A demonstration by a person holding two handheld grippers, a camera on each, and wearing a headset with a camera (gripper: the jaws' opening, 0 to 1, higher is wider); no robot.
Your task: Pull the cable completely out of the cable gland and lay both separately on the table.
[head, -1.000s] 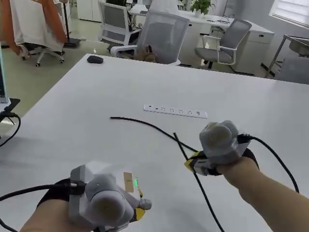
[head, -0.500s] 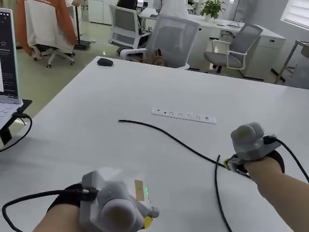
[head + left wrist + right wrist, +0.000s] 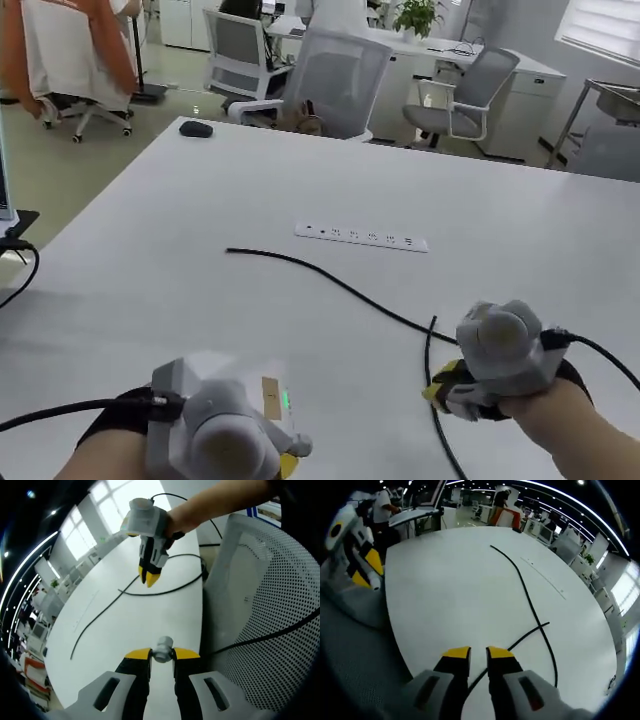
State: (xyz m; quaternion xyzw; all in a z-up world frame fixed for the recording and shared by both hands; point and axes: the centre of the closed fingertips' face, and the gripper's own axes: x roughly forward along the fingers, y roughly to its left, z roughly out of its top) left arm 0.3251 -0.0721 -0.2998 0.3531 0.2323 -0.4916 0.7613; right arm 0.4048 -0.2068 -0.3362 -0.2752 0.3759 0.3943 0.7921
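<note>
OK, head view: one black cable (image 3: 340,285) lies on the white counter (image 3: 300,170). Its free end is mid-counter and it runs toward the near edge on the right. There it crosses itself once in a loop, just beside the right gripper (image 3: 437,393). At the near edge on the left hangs the left gripper (image 3: 288,458). One power strip (image 3: 360,237) sits beyond the cable, and one mouse (image 3: 196,128) is near the far left corner.

Left gripper view: the left gripper is clenched on the one cable gland (image 3: 162,650), a small grey fitting pinched between the yellow tips. It's held over the counter's near edge, not resting on it. The bore looks free of cable, so I'd call the pull-out done. The right gripper is ahead, tips pointing down at the loop.

Right gripper view: the right gripper is closed on the cable, which runs between its two tips. Beyond them the cable lies flat.

Step in hand, my read: the lay-down.
- Lower the cable gland onto bare counter on the left, well apart from the cable.
- Get it low before releasing, so it can't roll off the near edge.
- Set the cable end flat, then let go.

Count: two grippers, one cable, one cable gland, one power strip, one mouse.
</note>
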